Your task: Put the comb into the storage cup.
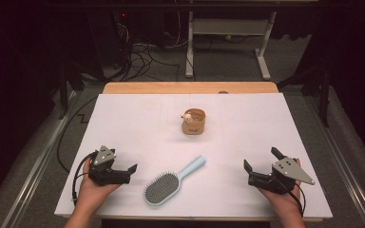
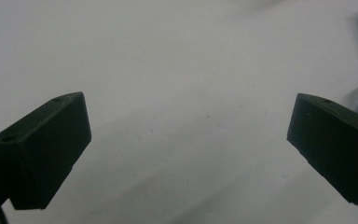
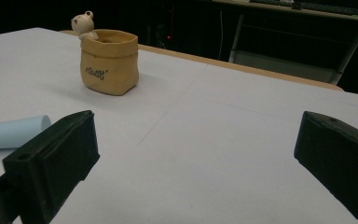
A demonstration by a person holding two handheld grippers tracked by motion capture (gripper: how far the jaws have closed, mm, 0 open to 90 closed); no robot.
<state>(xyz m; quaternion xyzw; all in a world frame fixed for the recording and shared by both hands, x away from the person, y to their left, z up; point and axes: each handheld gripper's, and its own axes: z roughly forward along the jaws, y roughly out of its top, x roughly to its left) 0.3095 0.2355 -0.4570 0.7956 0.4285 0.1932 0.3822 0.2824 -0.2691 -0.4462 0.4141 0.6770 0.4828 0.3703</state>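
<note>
both hands low at the near table edge, palms under the tools. left gripper (image 1: 126, 172) and right gripper (image 1: 256, 161) spread wide, gripping nothing. pale blue plastic hairbrush (image 1: 168, 183) flat between them, oval bristle head nearest, straight handle angled away. tan sack-shaped pot (image 1: 193, 122) farther back, tiny bear on the rim.

The tan pot (image 3: 109, 61) bears small dark lettering, perhaps unreadable here.
</note>
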